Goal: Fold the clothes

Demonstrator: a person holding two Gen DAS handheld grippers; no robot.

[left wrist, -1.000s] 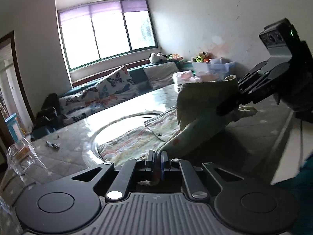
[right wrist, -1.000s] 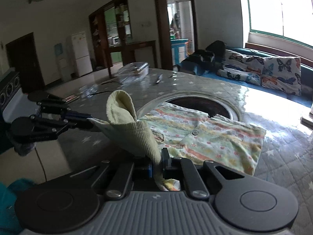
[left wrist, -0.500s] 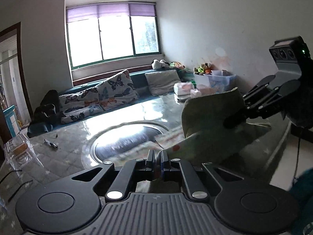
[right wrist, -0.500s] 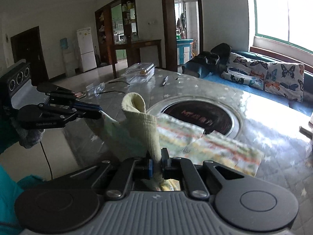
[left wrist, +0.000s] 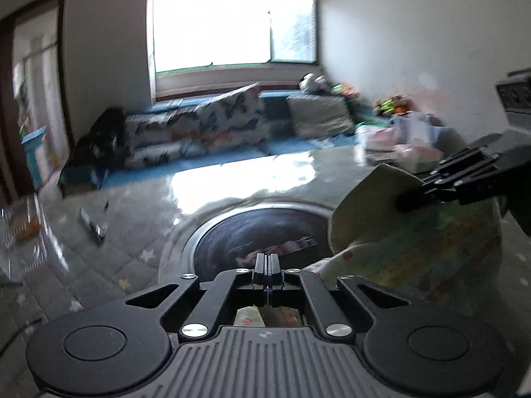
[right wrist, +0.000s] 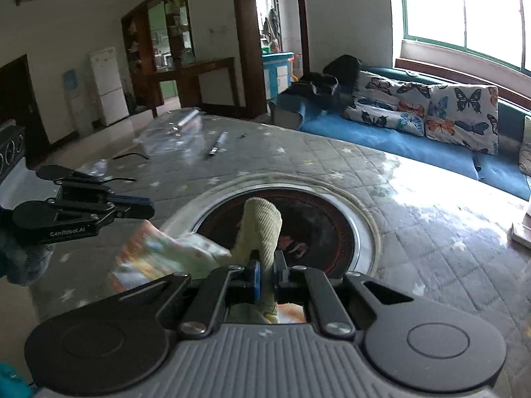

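The left gripper (left wrist: 266,260) has its jaws pressed together on an edge of the patterned garment (left wrist: 415,262); a scrap of the printed cloth shows under the fingers, behind the tips; the right gripper (right wrist: 265,267) is clamped on the garment's pale ribbed cuff (right wrist: 262,225), which stands up between its blue pads.

A second ago the garment lay partly spread over the quilted tabletop (right wrist: 332,162), covering the near side of the round dark inset (right wrist: 308,225); half a second ago it was already lifting; now it hangs off the table between the two grippers, bunched and sagging, and the whole inset is uncovered in both views.

In the left wrist view the right gripper (left wrist: 408,202) comes in from the right edge, pinching a pale fold; the cloth billows below it; the picture is more blurred than before, and the window (left wrist: 232,23) and sofa (left wrist: 205,132) have shifted rightward in frame.

In the right wrist view the left gripper (right wrist: 146,207) sits at the left, with the floral cloth (right wrist: 156,258) trailing just below it; the butterfly cushions (right wrist: 461,112) stand by the window beyond the table.
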